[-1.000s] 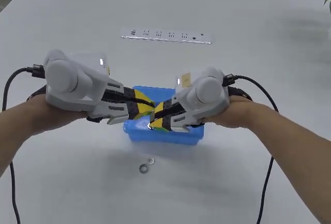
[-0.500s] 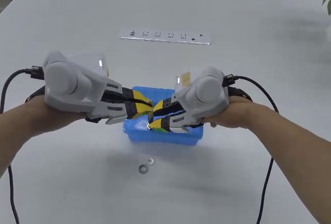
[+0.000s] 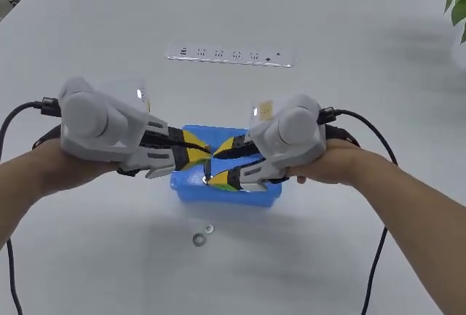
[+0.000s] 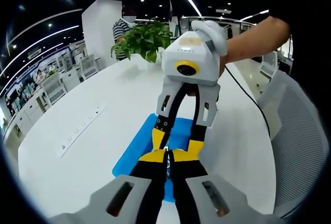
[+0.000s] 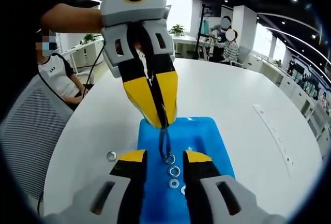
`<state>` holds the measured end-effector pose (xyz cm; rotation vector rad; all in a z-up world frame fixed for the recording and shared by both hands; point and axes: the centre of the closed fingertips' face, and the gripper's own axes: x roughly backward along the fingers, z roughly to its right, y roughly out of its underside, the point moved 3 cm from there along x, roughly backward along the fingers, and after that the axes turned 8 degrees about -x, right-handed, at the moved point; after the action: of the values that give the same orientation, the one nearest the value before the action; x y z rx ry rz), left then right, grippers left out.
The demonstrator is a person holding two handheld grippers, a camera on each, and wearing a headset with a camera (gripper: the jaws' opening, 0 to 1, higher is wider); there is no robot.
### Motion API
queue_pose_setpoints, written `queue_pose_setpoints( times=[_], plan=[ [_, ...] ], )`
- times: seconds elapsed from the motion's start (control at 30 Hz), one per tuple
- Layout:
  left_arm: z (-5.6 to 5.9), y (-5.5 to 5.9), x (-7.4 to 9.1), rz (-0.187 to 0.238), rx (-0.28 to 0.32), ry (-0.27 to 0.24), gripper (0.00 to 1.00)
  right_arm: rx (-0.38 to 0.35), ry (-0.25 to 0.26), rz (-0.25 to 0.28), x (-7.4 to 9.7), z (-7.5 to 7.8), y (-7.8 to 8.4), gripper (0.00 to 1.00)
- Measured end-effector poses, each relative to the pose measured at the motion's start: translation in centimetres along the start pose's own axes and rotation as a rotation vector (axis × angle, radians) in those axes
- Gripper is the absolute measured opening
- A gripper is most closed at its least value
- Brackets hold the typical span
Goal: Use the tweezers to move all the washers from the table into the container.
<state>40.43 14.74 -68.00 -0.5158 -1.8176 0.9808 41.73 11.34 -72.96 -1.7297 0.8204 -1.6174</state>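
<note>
Both jaws of the left gripper [image 4: 168, 155] are pressed together on the tweezers [image 5: 165, 138], whose thin dark legs run out past the yellow tips and point down. A washer [image 5: 169, 158] sits right at the tweezer points; whether it is pinched there or already lying on the floor beneath cannot be told. Facing it tip to tip, the right gripper [image 4: 177, 142] has its jaws parted with nothing between them, standing to either side of the tweezer points without touching them.

Directly under both sets of tips is the blue container [image 5: 207, 136]. A few washers [image 5: 175, 171] lie on its floor just beside the tweezer points. Behind the grippers, on the person's side of the container and clear of its wall, two loose washers [image 3: 199, 239] rest close together on the table [image 3: 342, 31]. Well beyond the grippers a power strip [image 3: 229, 55] lies flat.

My reading is that the step in hand is the drop: a washer carried over the container and about to be let go, or just let go. The task is partly done. Next the left gripper needs to lift the tweezers out over the near wall, bring them down beside one loose washer, and nip its thin rim. That washer lies flat and is likely to slide or flip if caught off-centre.
</note>
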Motion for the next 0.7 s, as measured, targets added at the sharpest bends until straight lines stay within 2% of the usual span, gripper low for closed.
queue_pose_setpoints(
  times=[0.33,0.7],
  plan=[
    [-0.2,-0.5,0.6,0.005,-0.002,-0.019,0.05,-0.024,0.048,-0.001,1.7,-0.3,0.3,0.37],
    [-0.1,-2.0,1.6,0.026,-0.005,-0.044,0.05,-0.067,0.118,0.006,4.1,-0.8,0.4,0.50]
  ],
)
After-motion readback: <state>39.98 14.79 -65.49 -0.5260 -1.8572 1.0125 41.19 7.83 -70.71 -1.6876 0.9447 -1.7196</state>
